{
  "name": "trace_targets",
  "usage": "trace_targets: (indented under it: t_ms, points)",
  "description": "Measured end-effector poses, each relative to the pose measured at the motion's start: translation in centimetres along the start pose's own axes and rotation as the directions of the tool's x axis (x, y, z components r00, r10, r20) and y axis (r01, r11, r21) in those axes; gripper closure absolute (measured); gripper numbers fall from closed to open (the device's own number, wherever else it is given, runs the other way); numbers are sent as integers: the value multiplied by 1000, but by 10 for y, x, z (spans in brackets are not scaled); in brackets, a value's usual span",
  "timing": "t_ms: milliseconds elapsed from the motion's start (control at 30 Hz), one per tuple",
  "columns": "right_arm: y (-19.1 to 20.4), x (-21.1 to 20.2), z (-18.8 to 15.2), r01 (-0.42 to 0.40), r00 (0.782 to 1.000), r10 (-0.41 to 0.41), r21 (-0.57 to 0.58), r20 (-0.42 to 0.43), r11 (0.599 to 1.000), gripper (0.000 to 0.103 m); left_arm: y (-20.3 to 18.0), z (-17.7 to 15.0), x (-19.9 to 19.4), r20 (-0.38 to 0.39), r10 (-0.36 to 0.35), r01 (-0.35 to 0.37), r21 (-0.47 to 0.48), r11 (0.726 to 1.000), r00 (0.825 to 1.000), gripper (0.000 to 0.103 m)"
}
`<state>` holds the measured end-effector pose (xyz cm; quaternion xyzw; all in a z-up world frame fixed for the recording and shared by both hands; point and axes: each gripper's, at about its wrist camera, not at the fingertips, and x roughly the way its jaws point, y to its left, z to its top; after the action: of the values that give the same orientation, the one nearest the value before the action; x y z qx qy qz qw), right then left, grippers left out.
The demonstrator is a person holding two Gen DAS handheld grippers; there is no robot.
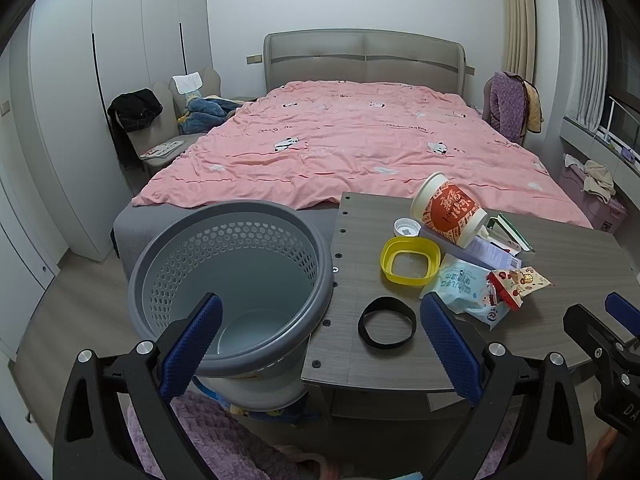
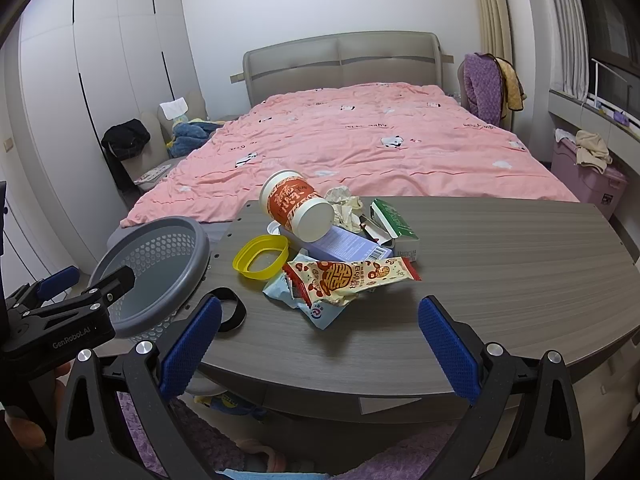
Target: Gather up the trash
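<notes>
Spread wide and empty, the right tongs (image 2: 320, 344) hover low over the near counter (image 2: 500, 264) edge, aimed at the trash pile mid-frame; the left tongs (image 1: 320, 340) gape likewise, straddling the grey bin (image 1: 228, 280) rim at lower left. Nearest lies a black band (image 1: 386, 322), limp and thin. Beyond it, the snack wrapper (image 2: 352, 280) looks light, crinkly and slippery: pinch a flat edge. A yellow lid ring (image 2: 262, 262) seems stiff. Farthest, the tipped paper cup (image 2: 296, 210) would likely crush, so grip it gently across the body.
</notes>
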<state>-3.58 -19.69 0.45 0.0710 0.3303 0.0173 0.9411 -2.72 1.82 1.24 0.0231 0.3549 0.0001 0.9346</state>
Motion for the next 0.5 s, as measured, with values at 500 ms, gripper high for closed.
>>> trace_targets:
  t_ms: [500]
  points:
    - [0,0,0,-1,1000,1,1,2,1000,6,-3,0,-2,1,1,-1,3,1000,1000,8]
